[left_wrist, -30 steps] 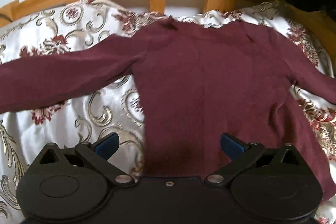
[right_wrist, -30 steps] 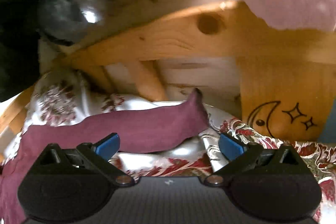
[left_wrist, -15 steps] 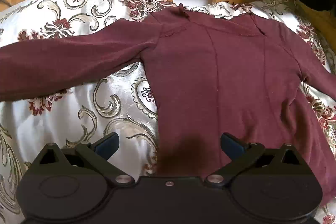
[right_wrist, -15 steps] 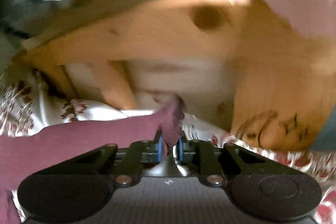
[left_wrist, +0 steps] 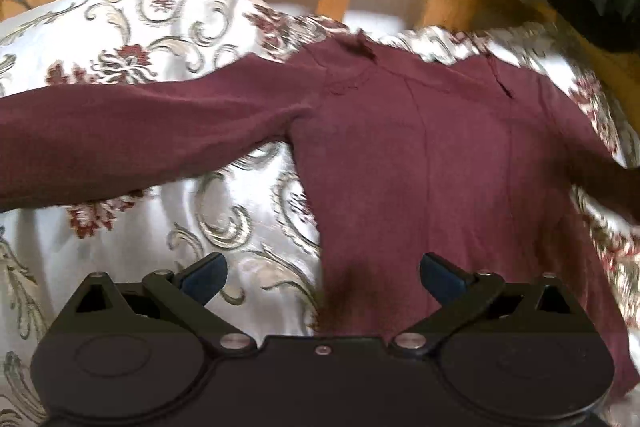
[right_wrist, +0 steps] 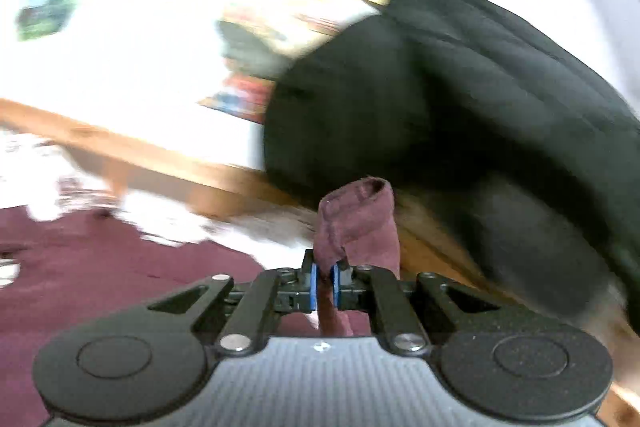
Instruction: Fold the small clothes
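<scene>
Daylit; right view heavily motion-blurred, wall perhaps overexposed; fisheye edges bend.

Black gripper bodies [left_wrist: 320, 367] with round side discs, silver screws, blue-padded jaws; ribbed grey plate [right_wrist: 320, 383].

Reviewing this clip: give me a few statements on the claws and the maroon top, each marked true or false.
1. The right claw is shut on the cuff of the maroon top's sleeve. True.
2. The left claw grips the hem. False: it is open, holding nothing.
3. The maroon top lies spread on a patterned bedspread. True.
4. The top is already folded in half. False: its body lies flat, one sleeve stretched out sideways.
</scene>
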The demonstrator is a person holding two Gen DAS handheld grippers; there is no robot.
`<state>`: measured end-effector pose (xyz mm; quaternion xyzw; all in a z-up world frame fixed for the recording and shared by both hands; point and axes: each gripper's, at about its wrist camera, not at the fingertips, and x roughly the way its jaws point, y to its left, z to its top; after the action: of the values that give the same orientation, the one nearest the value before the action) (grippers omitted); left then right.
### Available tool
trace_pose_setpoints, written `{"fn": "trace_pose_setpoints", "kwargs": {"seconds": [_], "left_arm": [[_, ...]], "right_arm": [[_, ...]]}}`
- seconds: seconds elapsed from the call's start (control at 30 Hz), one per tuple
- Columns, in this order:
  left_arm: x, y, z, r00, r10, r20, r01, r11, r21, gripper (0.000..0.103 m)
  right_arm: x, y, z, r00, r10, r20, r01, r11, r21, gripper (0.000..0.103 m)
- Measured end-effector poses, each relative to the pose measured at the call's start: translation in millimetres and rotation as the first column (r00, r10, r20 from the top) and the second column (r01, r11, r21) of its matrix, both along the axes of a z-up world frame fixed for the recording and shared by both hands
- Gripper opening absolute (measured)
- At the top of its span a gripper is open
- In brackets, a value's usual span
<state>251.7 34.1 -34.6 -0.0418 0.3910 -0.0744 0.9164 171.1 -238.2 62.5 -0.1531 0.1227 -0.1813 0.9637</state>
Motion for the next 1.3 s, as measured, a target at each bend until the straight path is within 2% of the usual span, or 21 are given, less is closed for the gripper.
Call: {"fn": "trace_pose_setpoints", "kwargs": {"seconds": [0.17,0.3,0.43,0.53,0.6,0.63,0.73,0.77,0.8,0.9,1.0,1.1,1.23,1.3], "left_arm": [[6,22,12,0.997,0.074,0.037,-0.073,0.997,-0.028,0.102],[9,33,17,0.986,0.145,0.087,-0.146,0.989,0.008,0.102],[13,43,18,0.983,0.164,0.08,-0.162,0.986,-0.035,0.102],[16,43,12,0.989,0.136,0.066,-0.13,0.988,-0.082,0.102],[19,42,8,0.992,0.108,0.064,-0.1,0.988,-0.121,0.102],[19,39,5,0.993,0.097,0.062,-0.088,0.987,-0.136,0.102],[23,32,-2,0.996,0.063,0.059,-0.052,0.983,-0.178,0.102],[24,29,-4,0.997,0.047,0.058,-0.035,0.981,-0.188,0.102],[25,26,-6,0.998,0.034,0.055,-0.023,0.981,-0.191,0.102],[25,14,-13,0.999,-0.001,0.036,0.007,0.984,-0.179,0.102],[23,1,-23,0.998,-0.058,0.007,0.058,0.987,-0.151,0.102],[23,-13,-35,0.994,-0.104,-0.014,0.102,0.99,-0.098,0.102],[23,-27,-50,0.989,-0.147,-0.028,0.147,0.989,-0.015,0.102],[22,-31,-55,0.986,-0.162,-0.026,0.162,0.986,0.028,0.102]], "right_arm": [[42,74,-30,0.973,0.209,-0.103,-0.217,0.973,-0.075,0.008],[46,128,-62,0.924,0.322,-0.206,-0.344,0.936,-0.08,0.008],[46,156,-95,0.867,0.391,-0.308,-0.431,0.9,-0.069,0.009],[34,160,-106,0.838,0.428,-0.337,-0.465,0.884,-0.035,0.022],[27,157,-108,0.837,0.435,-0.333,-0.462,0.887,-0.001,0.063],[21,152,-106,0.837,0.441,-0.325,-0.458,0.889,0.025,0.069],[15,136,-105,0.84,0.436,-0.324,-0.431,0.898,0.09,0.078],[10,129,-104,0.848,0.419,-0.325,-0.411,0.906,0.097,0.087],[6,120,-104,0.863,0.39,-0.321,-0.379,0.92,0.098,0.094],[3,84,-103,0.908,0.286,-0.305,-0.256,0.957,0.135,0.1],[12,39,-100,0.941,0.154,-0.301,-0.098,0.977,0.192,0.1],[30,-12,-99,0.957,0.055,-0.284,0.02,0.967,0.254,0.099],[63,-77,-100,0.962,-0.04,-0.269,0.147,0.91,0.388,0.086],[77,-102,-99,0.963,-0.066,-0.262,0.18,0.879,0.442,0.074]]}}
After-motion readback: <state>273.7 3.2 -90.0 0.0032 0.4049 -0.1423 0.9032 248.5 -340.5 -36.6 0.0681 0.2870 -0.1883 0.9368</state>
